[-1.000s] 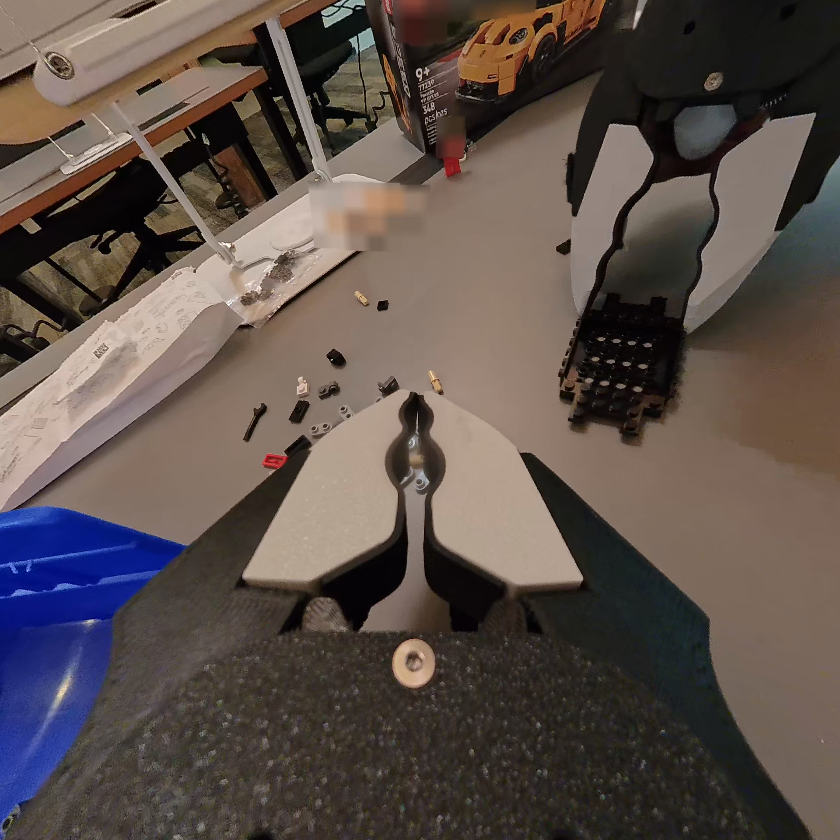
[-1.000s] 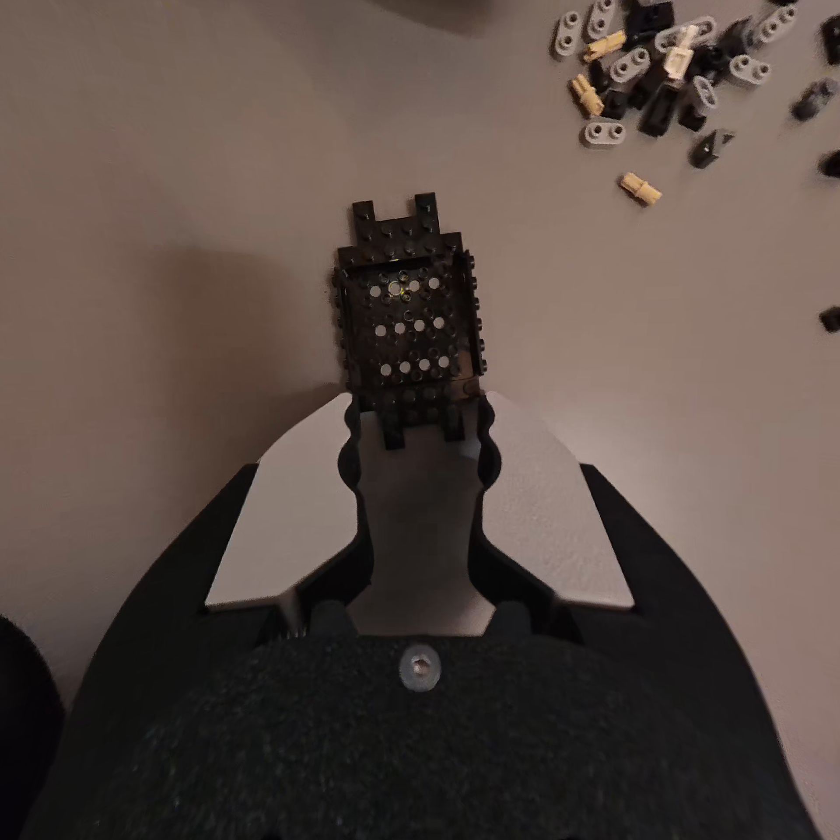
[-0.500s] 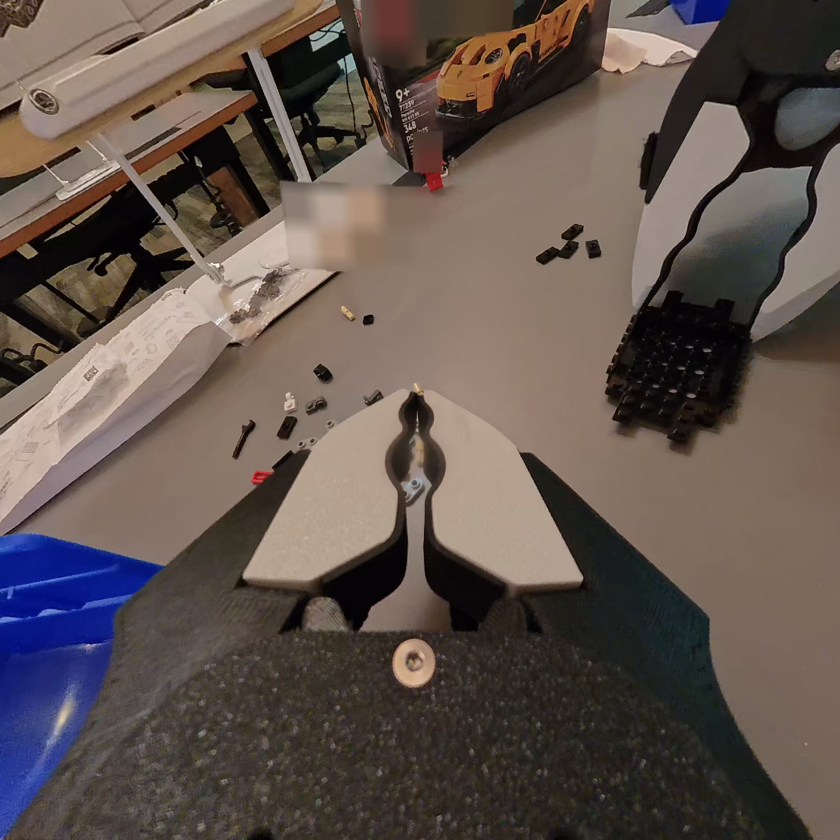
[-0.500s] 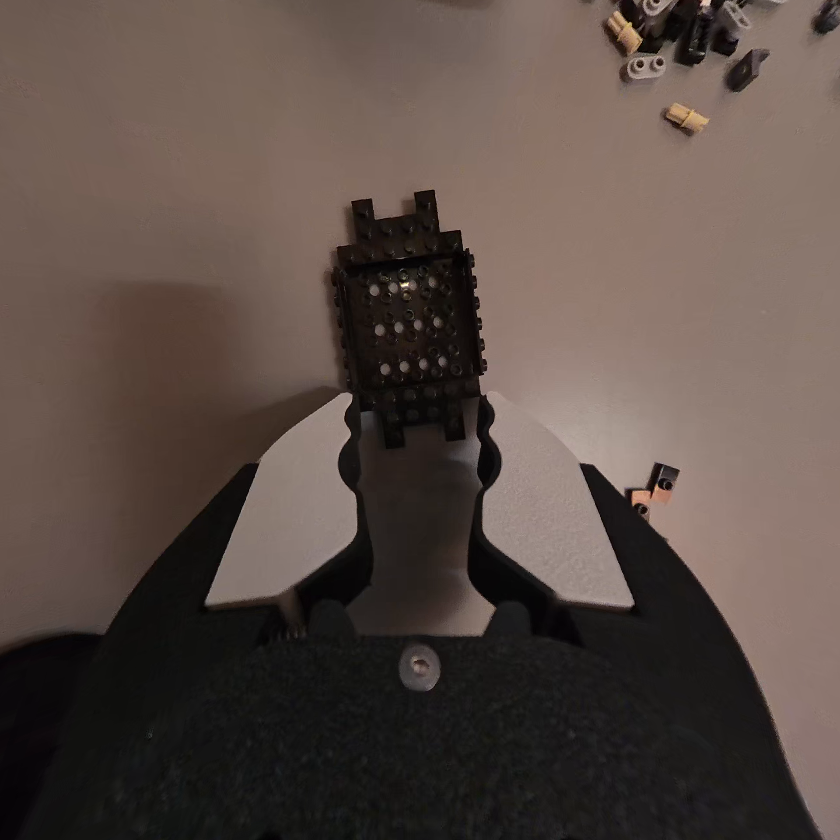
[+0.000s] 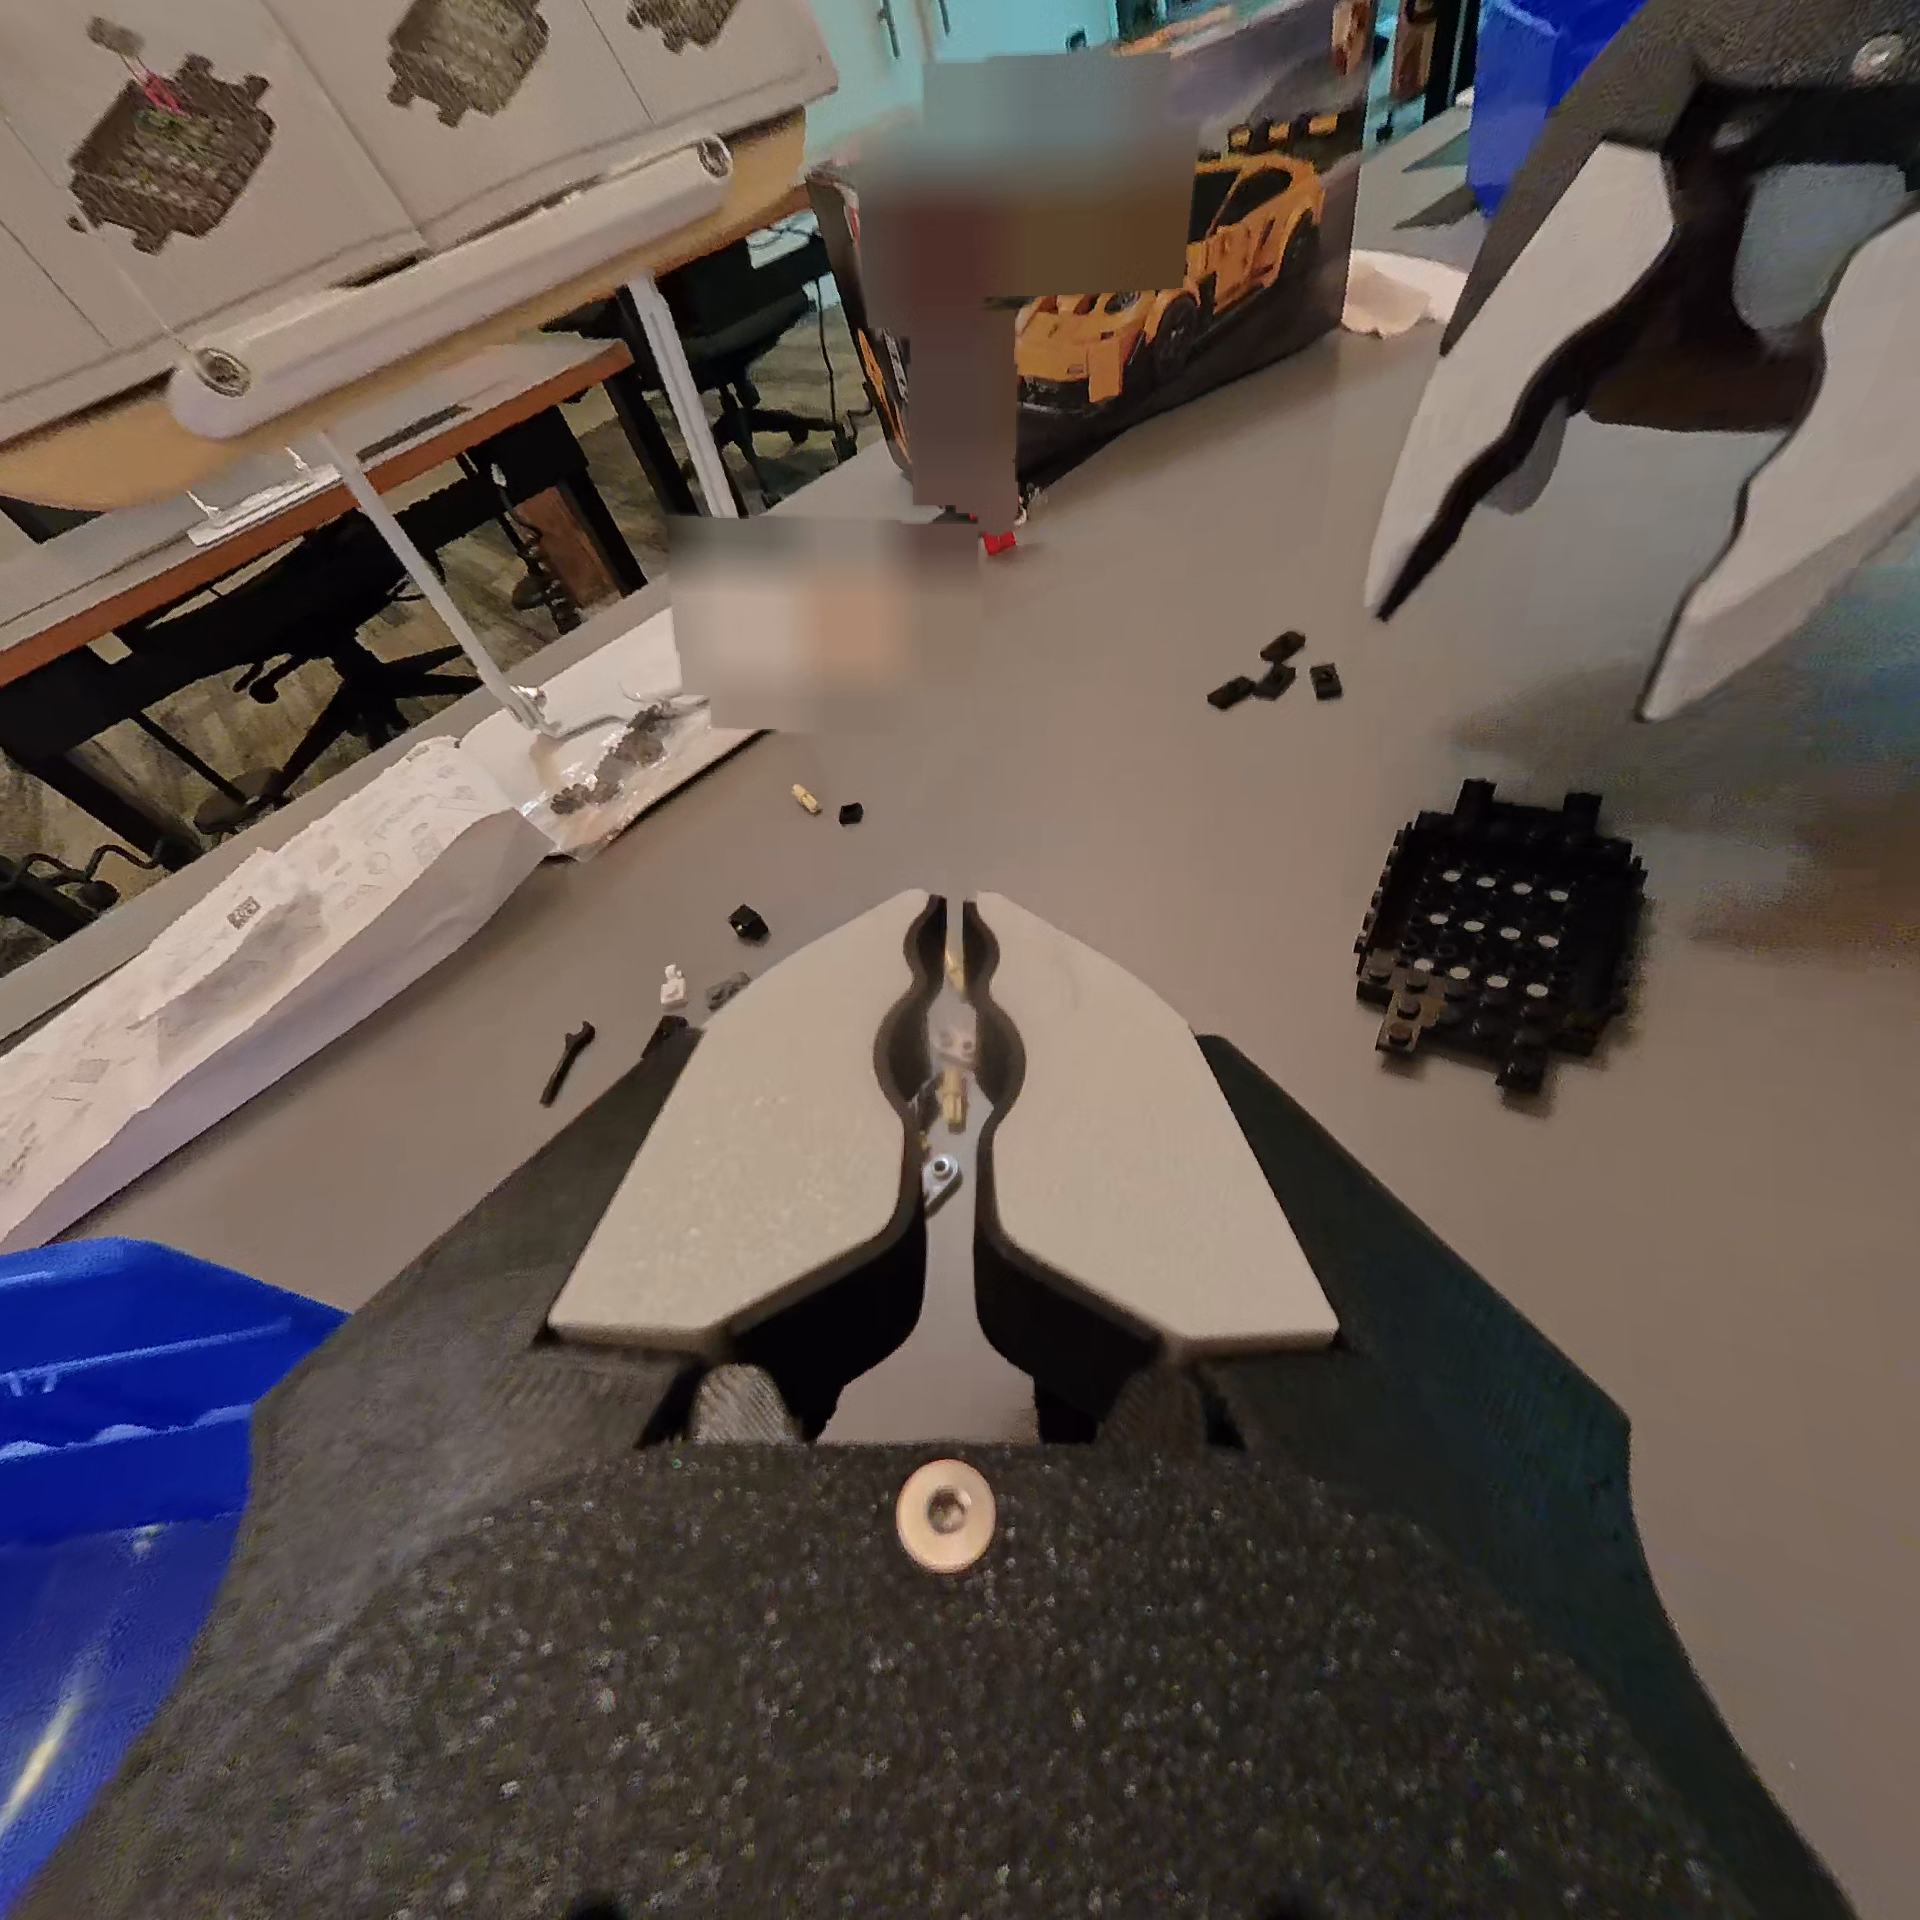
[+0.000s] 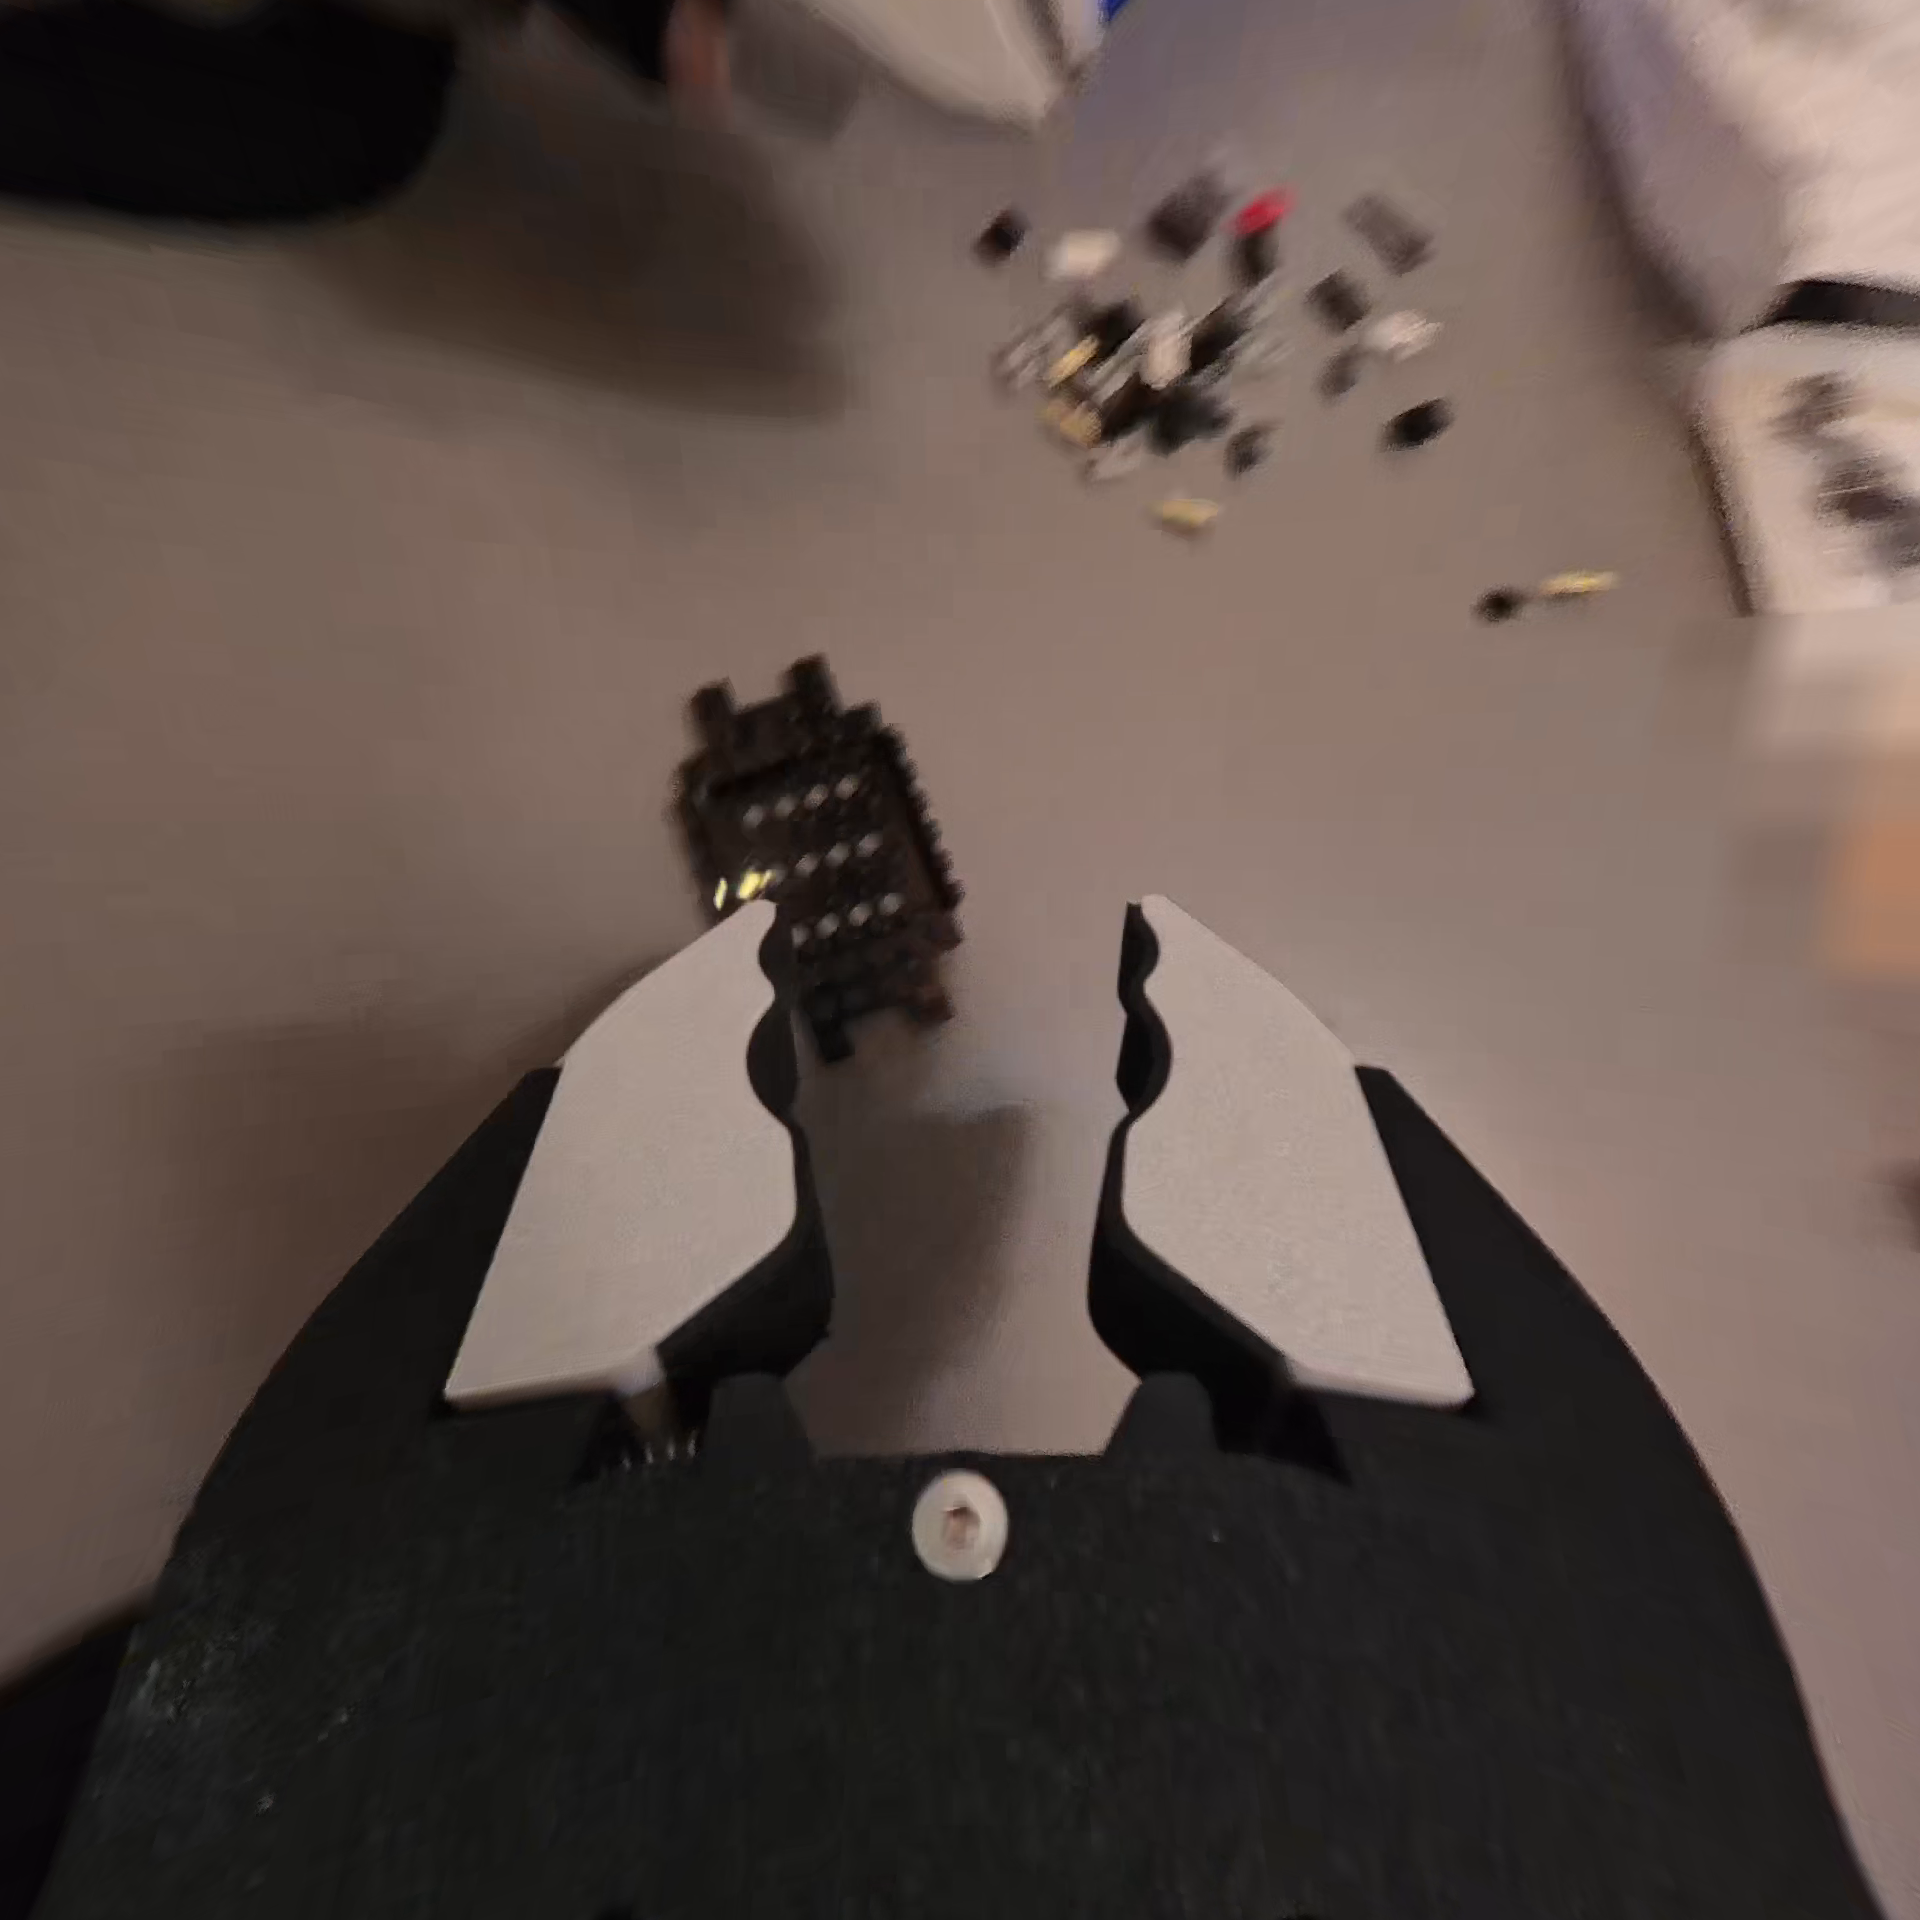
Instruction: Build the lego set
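Black chassis [image 5: 1501, 935] lies free on table [image 5: 1143, 727]; right gripper [image 6: 945, 914] spread above

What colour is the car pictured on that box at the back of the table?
Yellow with black trim, on the box; the left wrist view shows it best.

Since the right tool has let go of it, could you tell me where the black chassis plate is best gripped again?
Probably across its two long studded sides. The black chassis plate lies flat on the grey table, so its top offers no hold. The open right tool could descend from above, straddle the narrow width, and close mid-length, clear of the notched ends.
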{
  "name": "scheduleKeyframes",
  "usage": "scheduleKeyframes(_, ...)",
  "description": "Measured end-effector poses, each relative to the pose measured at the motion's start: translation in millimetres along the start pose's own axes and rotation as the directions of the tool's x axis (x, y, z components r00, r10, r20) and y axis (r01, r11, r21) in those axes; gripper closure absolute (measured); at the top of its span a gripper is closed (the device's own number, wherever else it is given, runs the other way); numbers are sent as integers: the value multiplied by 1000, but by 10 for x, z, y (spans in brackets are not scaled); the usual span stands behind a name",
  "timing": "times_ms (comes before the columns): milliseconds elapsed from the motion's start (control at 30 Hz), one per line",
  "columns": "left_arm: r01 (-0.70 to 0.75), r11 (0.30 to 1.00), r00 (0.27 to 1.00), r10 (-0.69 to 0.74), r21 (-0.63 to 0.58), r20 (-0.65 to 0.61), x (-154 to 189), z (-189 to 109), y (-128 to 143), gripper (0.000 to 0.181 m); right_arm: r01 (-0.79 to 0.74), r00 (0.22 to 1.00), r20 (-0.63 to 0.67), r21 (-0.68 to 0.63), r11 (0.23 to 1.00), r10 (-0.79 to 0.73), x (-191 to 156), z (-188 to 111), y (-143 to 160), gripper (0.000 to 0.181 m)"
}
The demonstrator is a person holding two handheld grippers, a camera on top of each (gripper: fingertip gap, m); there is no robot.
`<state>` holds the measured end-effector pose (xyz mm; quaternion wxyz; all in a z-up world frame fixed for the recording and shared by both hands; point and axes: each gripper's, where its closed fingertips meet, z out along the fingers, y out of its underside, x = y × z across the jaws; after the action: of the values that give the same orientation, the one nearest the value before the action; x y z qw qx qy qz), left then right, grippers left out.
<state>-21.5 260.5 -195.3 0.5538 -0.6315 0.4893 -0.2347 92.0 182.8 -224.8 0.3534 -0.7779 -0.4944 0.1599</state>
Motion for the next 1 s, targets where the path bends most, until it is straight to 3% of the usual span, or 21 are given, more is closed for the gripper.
scheduleKeyframes(100, 55, 997, 998, -56, 55, 32, -67, -20, -102, 181, -132, 963, -195, 256, 958, 185, 302, -280, -246, 136)
scheduleKeyframes(233, 123, 987, 989, -130, 101, 63, -148, -4, -171, 181, -160, 816, -436, 461, 873, 380, 652, -593, -252, 181)
scheduleKeyframes(367, 154, 981, 982, -166, 123, 94, -210, 81, -187, 181, -172, 695, -500, 582, 795, 516, 849, -740, -176, 181)
scheduleKeyframes(600, 292, 932, 937, -324, 215, 130, -609, 338, -479, 181, -204, 604, -511, 643, 738, 612, 1357, -855, 62, 179)
scheduleKeyframes(700, 319, 906, 916, -370, 276, 154, -781, 375, -532, 181, -215, 597, -508, 645, 733, 621, 1403, -824, 204, 170)
scheduleKeyframes(900, 240, 950, 952, -270, 199, 141, -690, 374, -294, 181, -273, 664, -500, 531, 802, 557, 1296, -638, 395, 143)
scheduleKeyframes(1000, 232, 954, 956, -260, 191, 136, -673, 355, -312, 180, -253, 725, -501, 445, 859, 473, 1222, -546, 446, 147)
